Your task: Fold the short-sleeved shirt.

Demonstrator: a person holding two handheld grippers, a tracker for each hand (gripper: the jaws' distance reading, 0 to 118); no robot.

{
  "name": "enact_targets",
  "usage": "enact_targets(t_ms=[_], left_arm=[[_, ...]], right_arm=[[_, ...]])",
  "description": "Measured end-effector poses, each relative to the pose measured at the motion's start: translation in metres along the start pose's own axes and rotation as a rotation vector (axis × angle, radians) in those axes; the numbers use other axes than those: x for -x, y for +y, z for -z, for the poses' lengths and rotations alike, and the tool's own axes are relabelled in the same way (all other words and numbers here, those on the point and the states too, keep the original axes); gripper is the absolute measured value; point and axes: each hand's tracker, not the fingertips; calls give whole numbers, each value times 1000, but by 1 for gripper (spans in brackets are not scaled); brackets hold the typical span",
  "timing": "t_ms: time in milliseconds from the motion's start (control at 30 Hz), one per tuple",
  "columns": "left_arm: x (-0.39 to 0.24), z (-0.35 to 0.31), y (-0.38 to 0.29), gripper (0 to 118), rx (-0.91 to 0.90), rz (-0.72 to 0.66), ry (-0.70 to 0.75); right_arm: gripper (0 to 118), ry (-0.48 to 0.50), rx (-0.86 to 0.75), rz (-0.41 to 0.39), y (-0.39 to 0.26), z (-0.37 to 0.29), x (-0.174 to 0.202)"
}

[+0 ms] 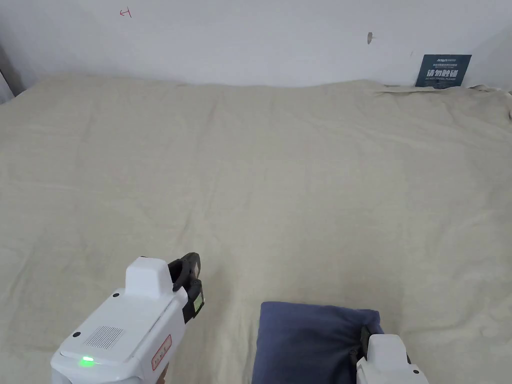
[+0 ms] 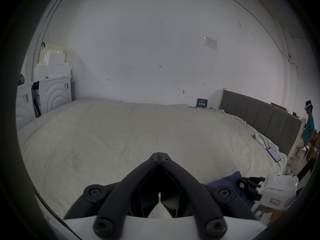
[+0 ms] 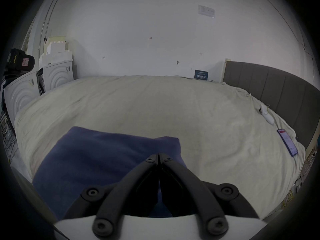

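We hold our left gripper (image 2: 160,157) above the pale bed sheet (image 1: 280,165) with its jaws pressed together and nothing between them; the tips meet over bare sheet. To its right, apart from it, the dark blue shirt (image 3: 97,155) lies folded into a compact rectangle on the near part of the bed.

Our right gripper (image 3: 158,154) sits over the shirt's far right corner, jaws pressed together; we cannot tell whether any cloth is caught between the tips. In the head view its white body rests at the shirt's right edge.

Well to the right of the right gripper, a phone (image 3: 287,142) and a white controller (image 3: 265,113) lie on the sheet near the grey headboard (image 3: 277,88). Straight ahead of both grippers, a dark sign (image 1: 443,70) leans against the white wall (image 1: 250,40).
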Motion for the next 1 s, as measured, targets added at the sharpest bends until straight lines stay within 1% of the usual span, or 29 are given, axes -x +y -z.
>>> enact_targets(t_ms=[67, 100, 167, 267, 300, 333, 400, 433, 467, 500, 600, 700, 800, 867, 933, 1000], left_arm=[[-2, 4, -4, 0, 42, -25, -16], [-4, 8, -7, 0, 74, -43, -35], [-6, 15, -15, 0, 128, -72, -55], [-11, 32, -27, 10, 261, -117, -115], [-13, 39, -31, 15, 319, -131, -136], [-15, 46, -35, 24, 365, -159, -160], [-15, 61, -41, 48, 465, -217, -229], [-16, 67, -45, 65, 504, -255, -263], [-17, 75, -49, 73, 542, -276, -309], [-17, 82, -53, 78, 569, -288, -341], [-19, 98, -61, 82, 652, -311, -396], [-19, 113, -70, 82, 735, -341, -450], [-25, 124, -75, 81, 812, -329, -477], [-28, 126, -77, 63, 827, -314, -491], [-27, 128, -75, 48, 841, -308, -488], [-28, 129, -75, 31, 853, -335, -513]], right_arm=[[0, -9, 11, 6, -8, 5, 0], [0, -18, -22, 30, -12, 3, 0], [0, -18, -26, 84, -16, 3, -1], [0, -19, -35, 120, -20, 0, -2], [0, -16, -40, 126, -21, 0, -2], [0, -14, -41, 128, -20, 0, -3], [0, -11, -40, 130, -20, -1, -4], [0, -8, -39, 130, -20, -1, -5], [0, -5, -38, 127, -19, -1, -5], [0, -2, -36, 126, -19, -1, -7], [0, 6, -30, 122, -18, -2, -8], [0, 8, -24, 108, -16, -3, -8], [0, 12, -18, 103, -15, -4, -9], [0, 15, -15, 104, -15, -4, -10], [0, 20, -12, 101, -14, -5, -10], [0, 25, -7, 94, -12, -5, -11]])
